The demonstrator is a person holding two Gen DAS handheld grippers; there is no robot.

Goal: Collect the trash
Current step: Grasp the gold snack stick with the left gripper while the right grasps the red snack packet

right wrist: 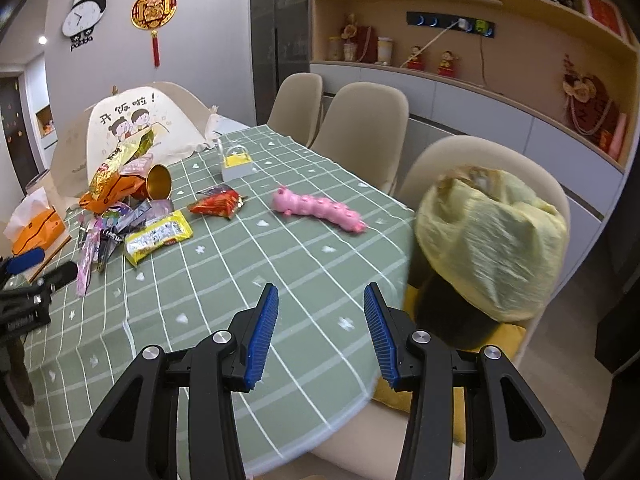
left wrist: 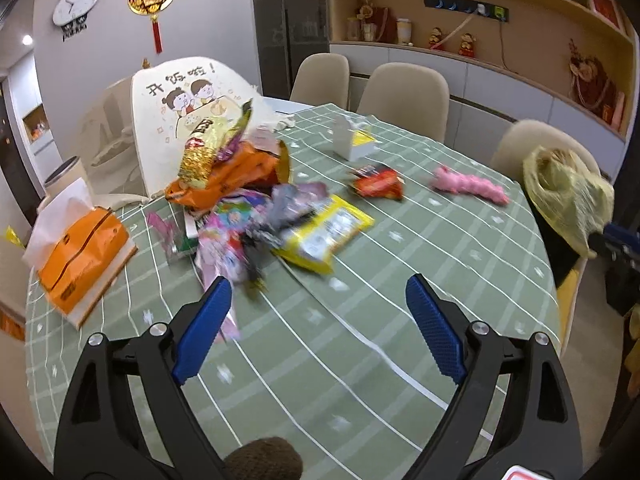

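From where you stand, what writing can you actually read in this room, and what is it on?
"开饭啦!" on the white food cover behind the wrappers.
"panda" under the panda wall clock.
The red and gold hanging ornament carries characters too small to read.
Print on the yellow packet, red packet and other wrappers is blurred.

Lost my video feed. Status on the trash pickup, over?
Left gripper and right gripper both open, empty. Wrapper pile untouched on table; yellow bag waits on chair. Path clear.
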